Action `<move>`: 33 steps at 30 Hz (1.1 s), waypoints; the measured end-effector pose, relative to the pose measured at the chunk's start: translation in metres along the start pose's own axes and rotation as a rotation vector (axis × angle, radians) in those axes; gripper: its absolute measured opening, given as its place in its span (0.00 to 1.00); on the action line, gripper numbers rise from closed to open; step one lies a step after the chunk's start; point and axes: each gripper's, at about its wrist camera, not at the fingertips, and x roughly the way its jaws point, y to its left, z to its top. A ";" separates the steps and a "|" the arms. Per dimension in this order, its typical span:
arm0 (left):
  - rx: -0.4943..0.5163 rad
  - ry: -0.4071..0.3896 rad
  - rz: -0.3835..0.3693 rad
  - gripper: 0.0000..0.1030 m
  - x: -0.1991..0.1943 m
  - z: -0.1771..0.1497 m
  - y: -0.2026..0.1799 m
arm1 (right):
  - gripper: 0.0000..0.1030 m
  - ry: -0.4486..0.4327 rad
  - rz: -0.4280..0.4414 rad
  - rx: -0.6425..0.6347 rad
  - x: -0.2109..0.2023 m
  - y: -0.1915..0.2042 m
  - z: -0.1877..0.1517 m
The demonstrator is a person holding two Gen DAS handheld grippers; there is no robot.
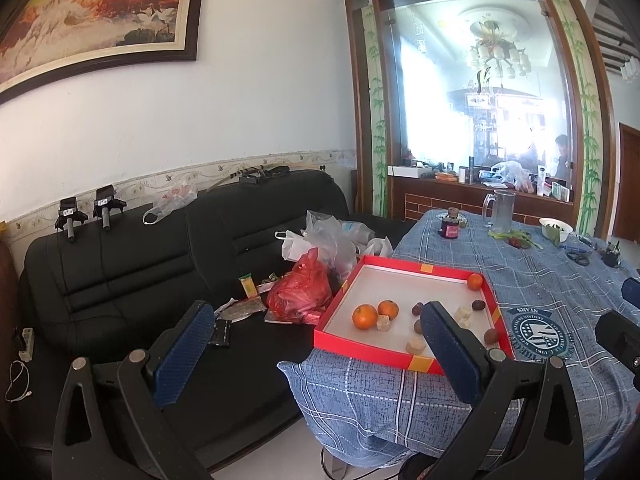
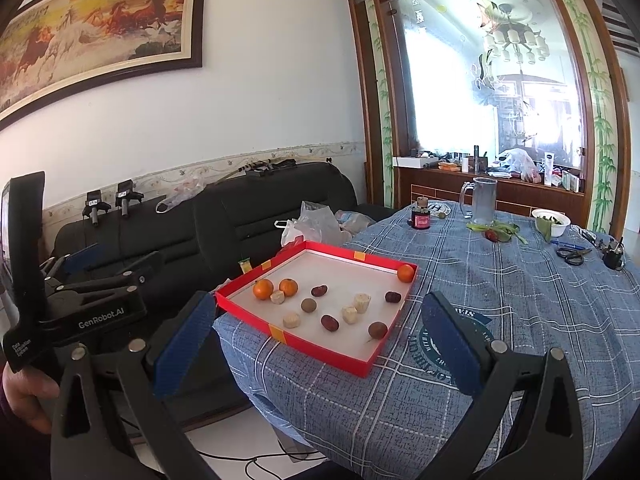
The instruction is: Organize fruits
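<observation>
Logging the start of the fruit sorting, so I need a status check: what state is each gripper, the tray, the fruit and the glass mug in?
left gripper: open, empty, short of the tray.
right gripper: open, empty.
red tray: lidless, on the blue tablecloth.
oranges: two side by side, a third in the far corner.
dark fruits: scattered loose in the tray.
glass mug: upright; contents unclear.

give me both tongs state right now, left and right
Left tongs: open, holding nothing.
Right tongs: open, holding nothing.
</observation>
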 end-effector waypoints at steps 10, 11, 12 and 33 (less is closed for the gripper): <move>0.003 0.014 -0.003 1.00 0.004 -0.005 0.003 | 1.00 0.013 0.003 0.006 0.004 -0.001 -0.005; 0.004 0.016 -0.002 1.00 0.004 -0.006 0.002 | 1.00 0.014 0.003 0.006 0.004 -0.001 -0.006; 0.007 0.017 -0.001 1.00 0.004 -0.006 0.002 | 1.00 0.014 0.003 0.007 0.004 -0.001 -0.006; 0.017 0.030 -0.013 1.00 0.007 -0.011 0.001 | 1.00 0.023 0.008 0.005 0.005 0.002 -0.011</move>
